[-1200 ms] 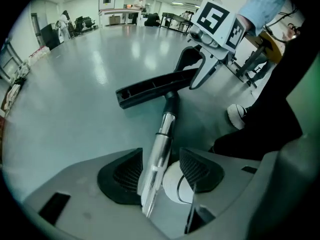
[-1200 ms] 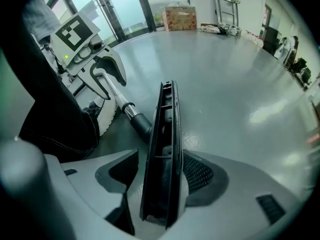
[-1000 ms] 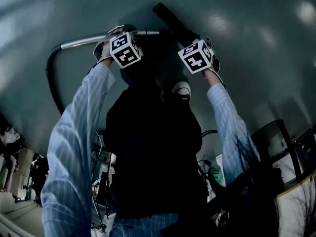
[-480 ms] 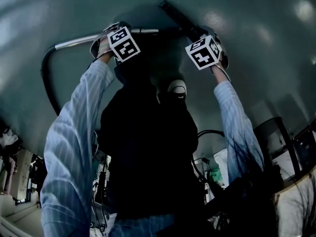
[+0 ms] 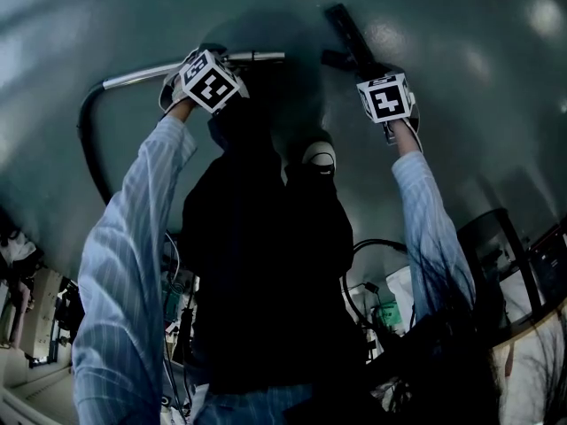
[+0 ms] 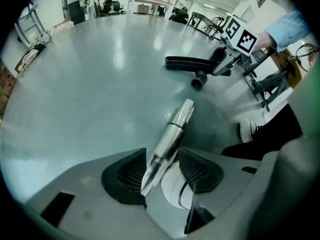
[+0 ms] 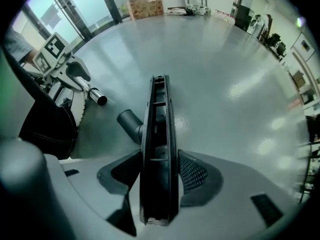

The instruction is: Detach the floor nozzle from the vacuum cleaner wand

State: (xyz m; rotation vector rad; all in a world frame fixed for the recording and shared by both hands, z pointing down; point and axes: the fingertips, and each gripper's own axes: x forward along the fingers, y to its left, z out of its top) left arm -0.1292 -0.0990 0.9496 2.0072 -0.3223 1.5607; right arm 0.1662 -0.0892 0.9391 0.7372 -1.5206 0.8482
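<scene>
head view: left tongs (image 5: 217, 60) grip wand (image 5: 142, 73) near hose (image 5: 89, 140), right tongs (image 5: 376, 69) just closed on floor nozzle (image 5: 345, 29)

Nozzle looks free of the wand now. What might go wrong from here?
1. The right gripper has just been closing its jaws on the floor nozzle, gripping it near one end. The long body sticks out beyond them and may pivot or slip.
2. The left gripper holds the metal wand, and the black hose curves away behind it. Hose drag may twist the wand in the jaws.
</scene>
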